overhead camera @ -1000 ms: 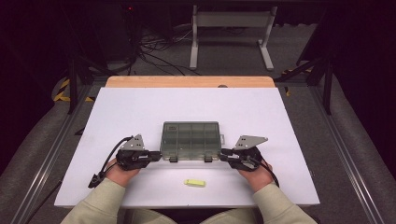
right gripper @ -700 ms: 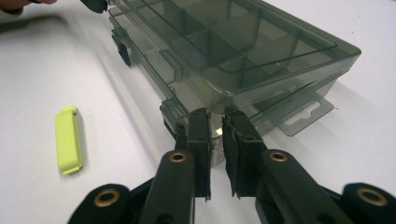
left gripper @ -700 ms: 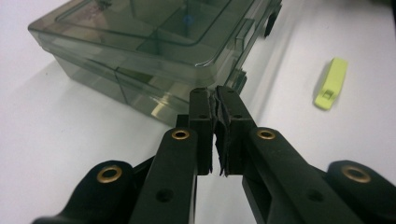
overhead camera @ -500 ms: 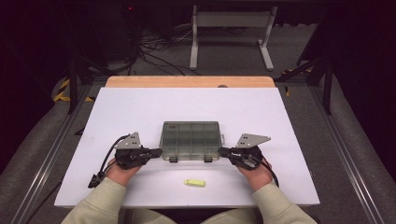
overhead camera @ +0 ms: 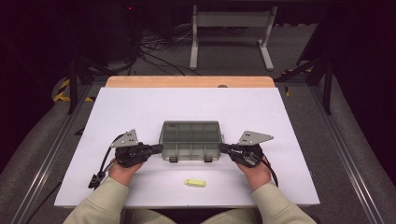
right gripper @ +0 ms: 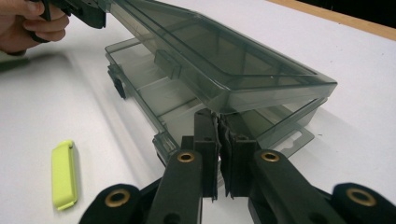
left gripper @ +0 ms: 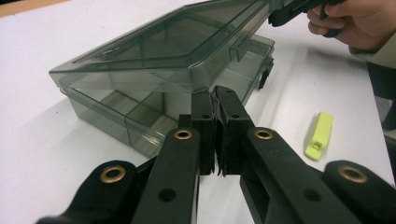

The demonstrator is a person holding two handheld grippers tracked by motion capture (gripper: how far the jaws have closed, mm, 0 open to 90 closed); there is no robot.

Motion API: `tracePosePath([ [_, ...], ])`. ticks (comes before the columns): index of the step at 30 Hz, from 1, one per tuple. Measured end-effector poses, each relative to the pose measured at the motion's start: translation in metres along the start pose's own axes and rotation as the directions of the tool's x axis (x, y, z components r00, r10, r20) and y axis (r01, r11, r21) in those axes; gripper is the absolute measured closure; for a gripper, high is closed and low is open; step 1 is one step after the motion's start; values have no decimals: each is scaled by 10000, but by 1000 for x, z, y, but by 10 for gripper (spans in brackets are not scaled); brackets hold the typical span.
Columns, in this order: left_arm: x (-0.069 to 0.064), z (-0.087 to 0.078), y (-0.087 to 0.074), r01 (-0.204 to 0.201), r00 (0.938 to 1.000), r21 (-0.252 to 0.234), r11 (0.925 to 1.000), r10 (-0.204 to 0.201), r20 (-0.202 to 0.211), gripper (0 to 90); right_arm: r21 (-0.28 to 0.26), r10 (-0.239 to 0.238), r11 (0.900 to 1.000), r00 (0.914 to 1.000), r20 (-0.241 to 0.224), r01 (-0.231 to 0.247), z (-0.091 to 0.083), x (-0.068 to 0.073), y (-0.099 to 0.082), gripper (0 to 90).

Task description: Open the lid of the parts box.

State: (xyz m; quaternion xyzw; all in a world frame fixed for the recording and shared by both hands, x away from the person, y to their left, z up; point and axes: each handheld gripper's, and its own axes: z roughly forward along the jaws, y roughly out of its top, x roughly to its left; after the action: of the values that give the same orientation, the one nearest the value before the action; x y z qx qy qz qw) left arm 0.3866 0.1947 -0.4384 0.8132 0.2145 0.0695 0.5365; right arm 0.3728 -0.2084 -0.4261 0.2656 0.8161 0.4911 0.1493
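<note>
- Left gripper (overhead camera: 156, 148): held in the person's left hand (overhead camera: 125, 163) at the left end of the box, pointing right toward it. In the left gripper view its jaws are pressed together with no gap, and their tips sit under the near edge of the raised lid. The jaws have just finished closing. Whether the pads pinch the lid's edge or merely touch it from below cannot be told.
- Box (overhead camera: 190, 140): a smoky clear plastic box with compartments, sitting on the white table (overhead camera: 154, 105) in the middle, between the two grippers. The lid (left gripper: 163, 46) is lifted off the base at its front edge and tilted, with a gap showing over the compartments. Two dark latches hang at the front of the base.
- Yellow-green clip (overhead camera: 194, 183): a small flat piece lying on the table in front of the box, nearer the person, apart from both grippers.
- Right gripper (overhead camera: 223, 148): held in the right hand (overhead camera: 254, 165) at the right end of the box, pointing left. Its jaws are also closed tight against each other, having just come together, with the tips under the corner of the lifted lid. A firm hold on the lid cannot be confirmed.
</note>
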Motion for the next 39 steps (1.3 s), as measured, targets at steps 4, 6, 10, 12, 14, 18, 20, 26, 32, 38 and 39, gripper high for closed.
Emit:
tracePosePath([
  [4, 1, 1, 0, 49, 9995, -242, 9997, -57, -322, 861, -144, 98, 9998, 9999, 67, -97, 1, -2, 2, 864],
  [6, 1, 2, 0, 138, 9991, -409, 9991, -154, -388, 861, -202, 120, 9997, 9998, 128, -118, 2, -2, 3, 864],
  [10, 1, 3, 0, 182, 9989, -540, 9984, -205, -417, 863, -309, 141, 9994, 9996, 236, -134, 2, -2, 4, 869],
  [12, 1, 3, 0, 198, 9987, -615, 9979, -226, -456, 863, -376, 182, 9991, 9994, 288, -171, 1, -3, 5, 869],
  [14, 2, 2, 1, 217, 9988, -614, 9979, -243, -419, 863, -430, 224, 9989, 9993, 283, -211, 2, -4, 5, 869],
  [18, 1, 2, 1, 251, 9984, -628, 9977, -282, -486, 864, -447, 280, 9986, 9992, 274, -268, 3, -5, 6, 869],
  [20, 1, 2, 1, 279, 9985, -632, 9976, -308, -457, 864, -435, 274, 9987, 9992, 277, -262, 3, -5, 6, 869],
  [26, 1, 2, 1, 244, 9987, -731, 9970, -276, -440, 864, -391, 301, 9988, 9992, 272, -290, 2, -5, 5, 868],
  [32, 2, 2, 1, 252, 9990, -791, 9966, -281, -358, 864, -120, 512, 9986, 9986, 160, -510, 0, -4, 5, 782],
  [38, 2, 2, 1, 255, 9990, -771, 9967, -283, -354, 864, 380, 662, 9968, 9939, 886, -698, 3, -3, 10, 330],
  [39, 2, 2, 1, 251, 9990, -796, 9965, -279, -339, 863, 308, 586, 9976, 9932, 1004, -619, 2, -3, 13, 312],
])
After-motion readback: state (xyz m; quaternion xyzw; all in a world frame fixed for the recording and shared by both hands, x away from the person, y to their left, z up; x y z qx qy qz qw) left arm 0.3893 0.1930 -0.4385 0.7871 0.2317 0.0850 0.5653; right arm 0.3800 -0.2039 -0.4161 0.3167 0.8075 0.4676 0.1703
